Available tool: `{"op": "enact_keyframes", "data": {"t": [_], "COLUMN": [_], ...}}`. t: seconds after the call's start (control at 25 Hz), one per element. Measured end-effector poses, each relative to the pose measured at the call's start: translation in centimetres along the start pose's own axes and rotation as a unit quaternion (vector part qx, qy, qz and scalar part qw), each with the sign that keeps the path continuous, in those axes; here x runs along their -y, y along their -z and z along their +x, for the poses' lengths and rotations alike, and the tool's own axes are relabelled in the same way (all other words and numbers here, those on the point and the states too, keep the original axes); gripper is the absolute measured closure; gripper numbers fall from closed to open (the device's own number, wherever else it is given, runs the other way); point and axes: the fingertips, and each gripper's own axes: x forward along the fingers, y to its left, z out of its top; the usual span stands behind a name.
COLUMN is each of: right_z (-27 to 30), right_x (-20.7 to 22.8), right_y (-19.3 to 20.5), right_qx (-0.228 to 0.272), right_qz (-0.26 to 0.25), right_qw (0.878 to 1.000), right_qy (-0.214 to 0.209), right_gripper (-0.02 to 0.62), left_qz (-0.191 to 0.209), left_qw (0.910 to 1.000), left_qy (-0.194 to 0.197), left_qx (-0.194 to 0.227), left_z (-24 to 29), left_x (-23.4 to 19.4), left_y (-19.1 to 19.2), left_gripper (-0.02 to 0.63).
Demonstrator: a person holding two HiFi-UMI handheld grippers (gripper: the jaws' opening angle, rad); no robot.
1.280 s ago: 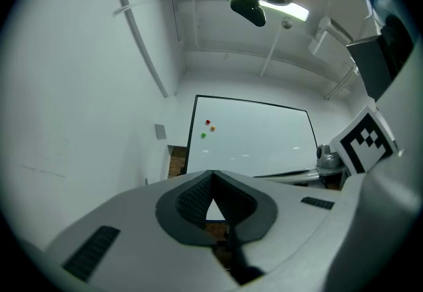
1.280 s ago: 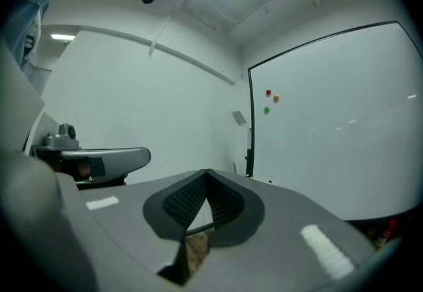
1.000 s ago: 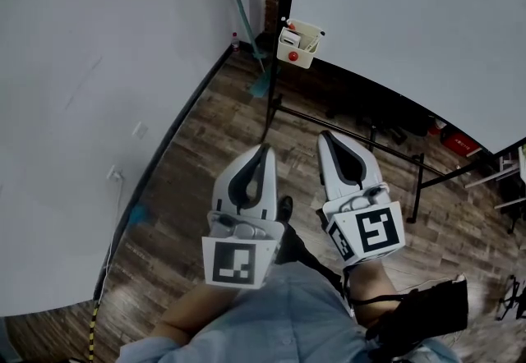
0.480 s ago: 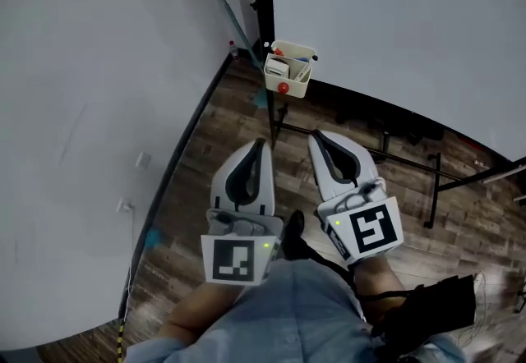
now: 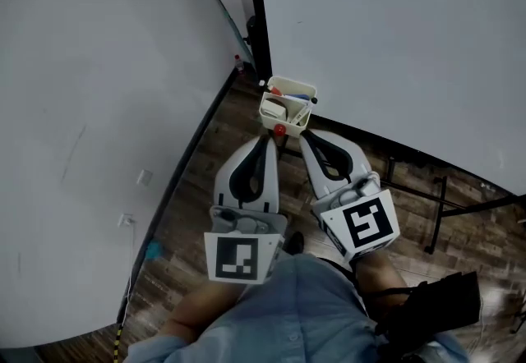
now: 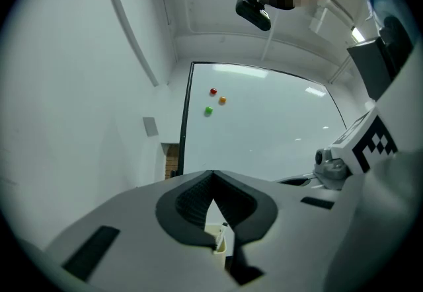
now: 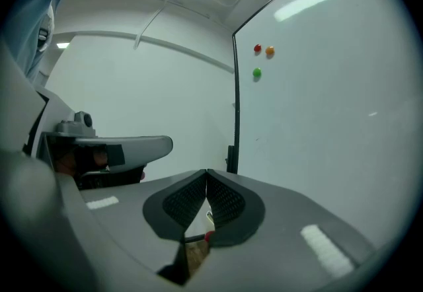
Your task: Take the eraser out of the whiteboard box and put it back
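Note:
The cream whiteboard box (image 5: 300, 117) hangs at the whiteboard's (image 5: 394, 41) lower left corner, by its black frame post (image 5: 253, 16). A pale eraser (image 5: 275, 109) and markers (image 5: 294, 96) lie inside it, and a red magnet (image 5: 279, 130) sits on its front. My left gripper (image 5: 265, 138) and right gripper (image 5: 304, 136) are held side by side just below the box, tips short of it. Both are shut with nothing between their jaws. In the left gripper view a strip of the box (image 6: 222, 239) shows through the gap under the closed tips of the left gripper (image 6: 211, 172). The tips of the right gripper (image 7: 207, 172) likewise meet.
A white wall (image 5: 99, 107) runs along the left, with a teal broom handle (image 5: 222, 4) leaning in the corner. The whiteboard's black stand legs (image 5: 411, 181) cross the wood floor (image 5: 205, 181). Red, orange and green magnets (image 6: 213, 91) sit on the board. A black bag (image 5: 427, 312) hangs at the person's right side.
Both grippers have moved forward together toward the whiteboard, so the box now lies right above their tips. Their jaws have stayed shut.

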Motion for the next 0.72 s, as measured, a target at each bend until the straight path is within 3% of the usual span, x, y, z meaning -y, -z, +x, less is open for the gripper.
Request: {"op": "enact_keyframes", "data": {"t": [0.52,0.72], "right_z": [6.7,9.5], "right_x": [1.7,1.5], "right_y": [2.7,5.0], "right_qx": [-0.052,-0.1], "right_qz": [-0.003,-0.017], "right_qw": [0.998,0.994], "right_qy": [-0.026,-0.043], "right_gripper": [0.572,0.495], "left_qz": [-0.014,-0.03], "left_qw": [0.9999,0.9993], "left_qy": [-0.001,0.011], "left_qx": [-0.006,-0.02], "left_z": [5.6,7.7], "left_x": [-4.6,-7.0], "left_y": [1.8,3.5], "left_gripper": [0.601,0.601]}}
